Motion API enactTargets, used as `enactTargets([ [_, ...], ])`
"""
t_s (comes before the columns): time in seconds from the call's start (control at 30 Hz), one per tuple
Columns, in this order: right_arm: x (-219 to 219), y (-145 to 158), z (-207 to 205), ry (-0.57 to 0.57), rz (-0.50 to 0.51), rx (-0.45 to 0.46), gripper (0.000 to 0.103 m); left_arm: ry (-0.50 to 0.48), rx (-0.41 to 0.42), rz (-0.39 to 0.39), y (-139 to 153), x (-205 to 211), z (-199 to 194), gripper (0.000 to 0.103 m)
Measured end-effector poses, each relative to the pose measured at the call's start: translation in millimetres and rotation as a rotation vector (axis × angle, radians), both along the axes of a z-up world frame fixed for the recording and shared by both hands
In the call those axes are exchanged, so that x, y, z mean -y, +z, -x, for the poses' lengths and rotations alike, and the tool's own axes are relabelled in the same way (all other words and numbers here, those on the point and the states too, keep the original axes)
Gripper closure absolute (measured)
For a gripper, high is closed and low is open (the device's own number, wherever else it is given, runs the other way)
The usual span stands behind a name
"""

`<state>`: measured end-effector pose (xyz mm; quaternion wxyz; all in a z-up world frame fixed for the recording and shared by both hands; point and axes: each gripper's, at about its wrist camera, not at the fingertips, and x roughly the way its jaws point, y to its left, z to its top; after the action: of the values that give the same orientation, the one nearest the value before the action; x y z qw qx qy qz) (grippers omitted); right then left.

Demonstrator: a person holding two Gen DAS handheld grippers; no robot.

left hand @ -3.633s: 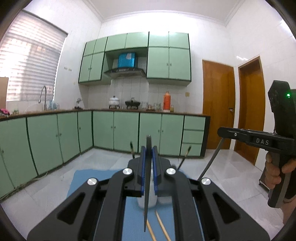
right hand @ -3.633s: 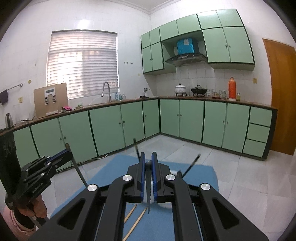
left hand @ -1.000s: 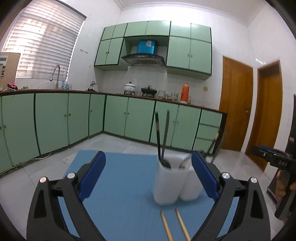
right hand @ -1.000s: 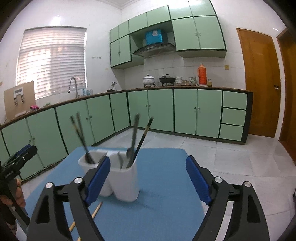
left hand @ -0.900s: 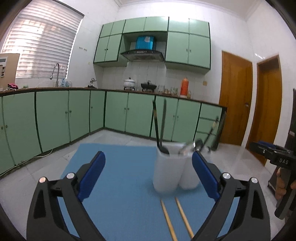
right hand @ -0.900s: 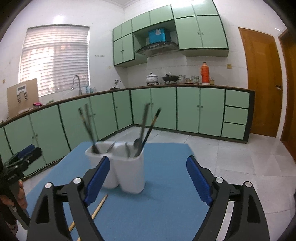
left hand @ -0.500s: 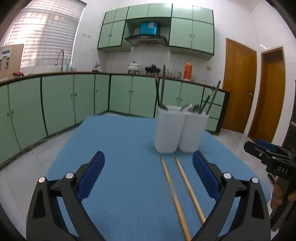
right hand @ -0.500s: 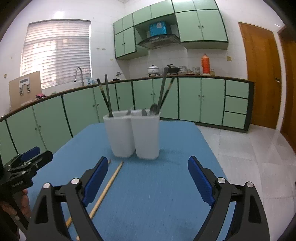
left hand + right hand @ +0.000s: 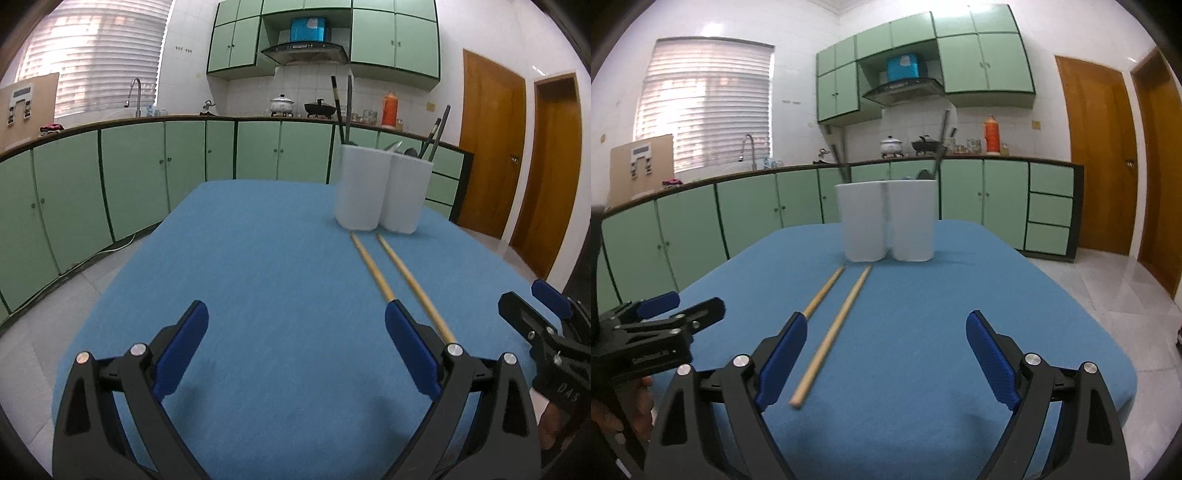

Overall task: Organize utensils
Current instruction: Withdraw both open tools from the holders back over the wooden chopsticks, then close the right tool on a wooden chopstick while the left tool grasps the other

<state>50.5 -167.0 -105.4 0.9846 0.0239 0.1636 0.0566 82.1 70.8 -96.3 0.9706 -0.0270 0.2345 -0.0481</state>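
Note:
A white two-compartment utensil holder (image 9: 382,192) (image 9: 886,221) stands at the far side of the blue mat (image 9: 258,277) (image 9: 942,314), with several dark utensils upright in it. Two wooden chopsticks (image 9: 371,264) (image 9: 838,328) lie side by side on the mat, running from the holder's foot toward me. My left gripper (image 9: 295,317) hovers open and empty low over the mat, its right finger next to the chopsticks' near ends. My right gripper (image 9: 886,326) is open and empty too, with the chopsticks by its left finger. Each gripper shows in the other's view (image 9: 532,301) (image 9: 694,303).
Green kitchen cabinets (image 9: 129,177) and a counter with a sink (image 9: 750,155) ring the room behind the table. Two wooden doors (image 9: 517,155) stand at the right. The mat's near edge lies just under both grippers, with white tiled floor (image 9: 1108,280) beyond the table.
Both grippers, earlier shut on dark utensils above the holder, now stand open and empty. Over the last second they sank and drew back, so the holder looks farther and the chopsticks lie ahead.

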Motion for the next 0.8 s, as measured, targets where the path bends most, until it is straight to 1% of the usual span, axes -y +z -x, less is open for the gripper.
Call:
enactTargets([
  [0.13,-14.1,-8.2,4.4,0.005,-0.004,0.01,0.022,0.015,0.003,0.001,-4.1,-11.1,11.9,0.009],
  [0.3,-30.9,-23.1,7.4,-0.014,0.021,0.021,0.037,0.03,0.006,0.016,-6.3,-17.7,18.9,0.009],
  [0.33,-33.7,-26.5,7.2,-0.014,0.025,0.019,0.039,0.032,0.007,0.018,-6.8,-19.6,20.5,0.009],
  [0.4,-38.3,-31.5,6.0,-0.014,0.032,0.008,0.046,0.033,0.008,0.023,-5.6,-21.1,20.6,0.009],
  [0.53,-44.0,-35.2,4.6,-0.02,0.042,0.012,0.055,0.038,0.014,0.034,-5.0,-21.9,20.4,0.009],
  [0.6,-44.9,-38.3,2.4,-0.02,0.041,-0.001,0.064,0.038,0.014,0.041,-5.1,-23.2,19.8,0.009],
  [0.63,-45.8,-39.8,1.3,-0.015,0.038,-0.006,0.066,0.038,0.015,0.043,-5.1,-23.3,19.8,0.009],
  [0.67,-45.8,-42.0,1.8,-0.014,0.038,-0.008,0.07,0.036,0.016,0.043,-5.3,-23.2,19.8,0.009],
  [0.7,-46.0,-43.5,2.3,-0.014,0.041,-0.008,0.071,0.035,0.016,0.042,-5.8,-23.0,19.8,0.009],
  [0.8,-49.8,-45.4,4.7,-0.016,0.049,0.01,0.077,0.032,0.016,0.046,-6.1,-22.2,19.2,0.009],
])
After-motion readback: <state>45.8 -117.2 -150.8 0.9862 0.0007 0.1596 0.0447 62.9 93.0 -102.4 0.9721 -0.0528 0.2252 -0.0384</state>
